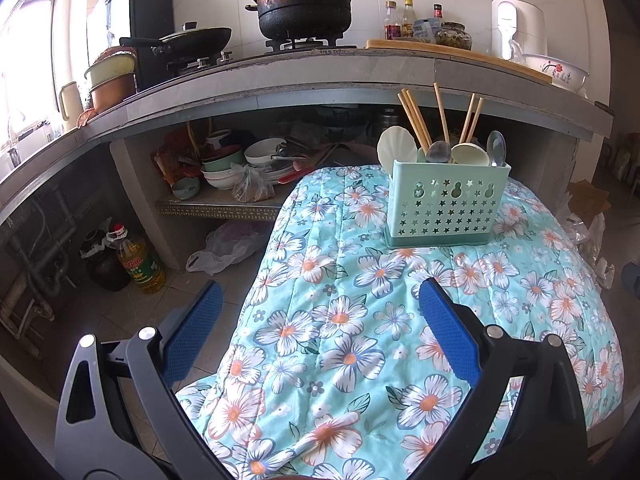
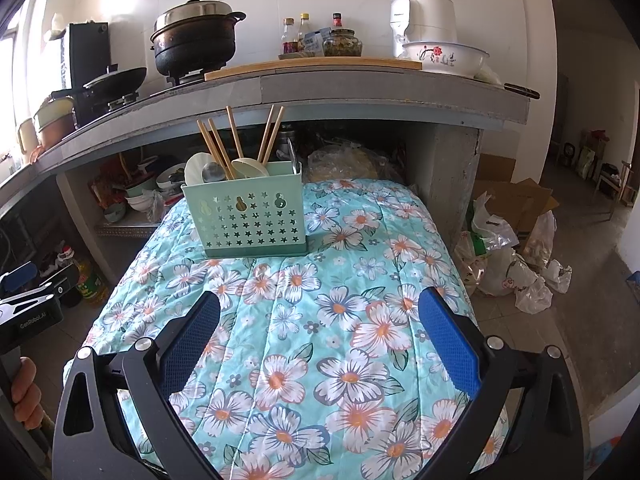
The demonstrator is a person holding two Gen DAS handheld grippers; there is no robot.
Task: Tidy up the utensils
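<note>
A mint-green utensil holder (image 1: 447, 204) (image 2: 244, 214) with star cut-outs stands upright at the far end of a table covered by a floral cloth (image 1: 360, 320) (image 2: 320, 300). Several wooden chopsticks (image 1: 416, 120) (image 2: 218, 146), white spoons (image 1: 396, 148) (image 2: 197, 168) and metal spoons (image 1: 496, 148) (image 2: 212, 172) stick out of its top. My left gripper (image 1: 320, 304) hangs open over the cloth's left side, well short of the holder, holding nothing. My right gripper (image 2: 320, 308) is open too, over the middle of the cloth, empty. The left gripper's body (image 2: 32, 300) and a hand (image 2: 26, 392) show at the right wrist view's left edge.
Behind the table runs a grey counter (image 1: 320, 76) with a black pot (image 1: 304, 4), pan, bottles, white appliance (image 2: 424, 20) and flowered basin (image 2: 444, 56). Bowls (image 1: 256, 160) crowd the shelf below. An oil bottle (image 1: 140, 260) stands on the floor left; bags and cardboard (image 2: 516, 248) lie right.
</note>
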